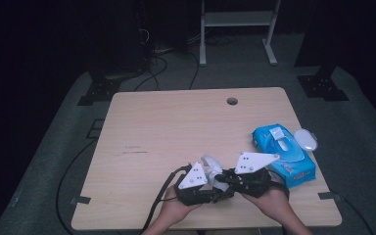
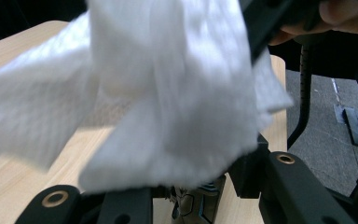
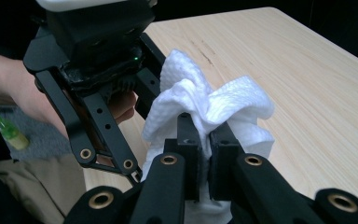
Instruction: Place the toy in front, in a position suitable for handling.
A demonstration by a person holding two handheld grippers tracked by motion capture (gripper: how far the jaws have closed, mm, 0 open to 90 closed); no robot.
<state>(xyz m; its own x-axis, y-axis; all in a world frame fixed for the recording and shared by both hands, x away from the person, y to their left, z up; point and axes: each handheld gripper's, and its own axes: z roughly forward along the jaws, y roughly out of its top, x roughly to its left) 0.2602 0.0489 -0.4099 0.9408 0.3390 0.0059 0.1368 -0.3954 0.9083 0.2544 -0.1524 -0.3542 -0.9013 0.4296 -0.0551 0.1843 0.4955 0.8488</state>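
A light wooden table with rounded corners (image 1: 176, 127) is standing on grey carpet, a small round hole (image 1: 232, 101) sitting near its far edge. At its right side, a blue plastic pack of wet wipes (image 1: 284, 156) is lying with its flap open. A small white oval lid (image 1: 306, 140) is lying just beside the pack. Beyond the table, a white metal frame (image 1: 237, 29) is standing in shadow.

My two grippers meet near the table's (image 1: 166, 122) front edge, L (image 1: 203, 188) beside R (image 1: 235, 180), w/ the wipe (image 1: 211, 169) between them. Wipes pack (image 1: 285, 152) lies by the right edge, its lid (image 1: 306, 139) just behind it.
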